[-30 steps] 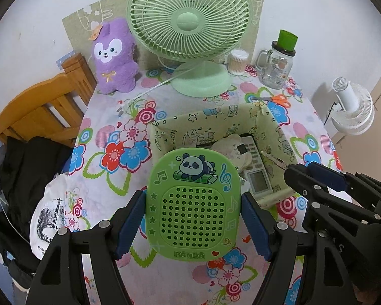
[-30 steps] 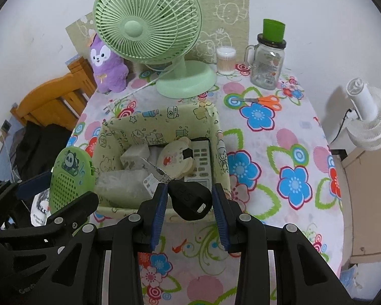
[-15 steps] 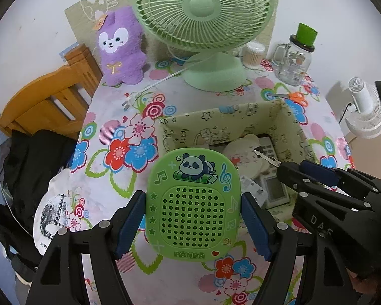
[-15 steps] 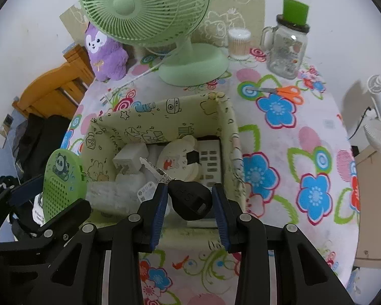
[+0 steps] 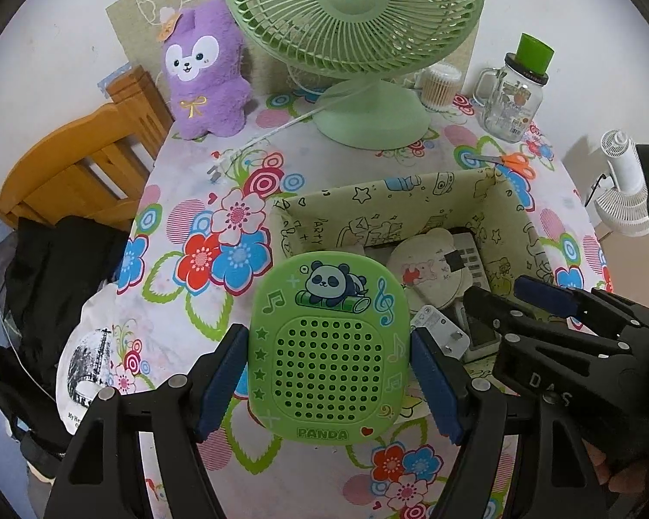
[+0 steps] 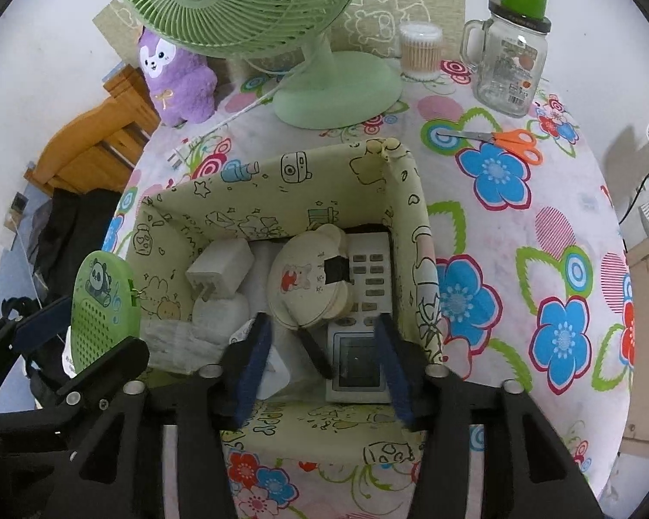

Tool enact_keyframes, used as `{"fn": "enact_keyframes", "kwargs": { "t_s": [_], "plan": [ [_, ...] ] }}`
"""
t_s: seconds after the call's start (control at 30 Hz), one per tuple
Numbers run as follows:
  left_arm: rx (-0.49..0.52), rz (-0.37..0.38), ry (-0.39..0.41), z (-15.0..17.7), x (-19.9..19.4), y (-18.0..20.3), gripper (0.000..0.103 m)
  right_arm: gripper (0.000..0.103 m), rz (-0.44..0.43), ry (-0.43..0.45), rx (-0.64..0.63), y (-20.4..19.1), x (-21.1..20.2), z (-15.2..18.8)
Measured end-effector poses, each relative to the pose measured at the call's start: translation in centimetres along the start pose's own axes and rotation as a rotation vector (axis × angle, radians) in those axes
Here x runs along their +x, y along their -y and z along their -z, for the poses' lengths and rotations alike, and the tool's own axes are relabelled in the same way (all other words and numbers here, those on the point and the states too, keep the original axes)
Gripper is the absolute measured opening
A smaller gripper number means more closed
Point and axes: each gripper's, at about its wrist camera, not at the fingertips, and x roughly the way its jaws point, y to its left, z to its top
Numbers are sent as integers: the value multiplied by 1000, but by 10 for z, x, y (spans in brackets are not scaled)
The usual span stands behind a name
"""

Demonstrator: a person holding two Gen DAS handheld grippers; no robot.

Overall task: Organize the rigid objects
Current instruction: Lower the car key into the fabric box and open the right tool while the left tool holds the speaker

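Note:
My left gripper [image 5: 329,372] is shut on a green panda speaker [image 5: 329,354] and holds it above the table, left of the fabric storage box [image 5: 411,192]. The speaker also shows in the right wrist view [image 6: 101,302]. My right gripper [image 6: 322,359] is open over the near end of the box [image 6: 281,173]. A black object [image 6: 313,352] lies between its fingers in the box, beside a white remote [image 6: 363,315], a bear-shaped case [image 6: 309,283] and a white charger [image 6: 220,270].
A green fan [image 6: 281,21], a purple plush [image 6: 173,73], a cotton-swab tub [image 6: 419,49] and a glass jar [image 6: 508,56] stand at the back. Orange scissors [image 6: 504,140] lie right of the box. A wooden chair [image 5: 69,173] stands left of the table.
My right gripper moved forward over the box and opened, letting go of the black object, which now lies in the box. The left gripper kept hold of the speaker and moved slightly forward.

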Motion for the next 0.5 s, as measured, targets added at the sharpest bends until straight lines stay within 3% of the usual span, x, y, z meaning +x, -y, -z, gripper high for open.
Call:
{"fn": "enact_keyframes", "kwargs": {
  "t_s": [0.5],
  "plan": [
    [32,41,46,1,-15,4,77,61,52,62,20,2,-34,13]
  ]
}}
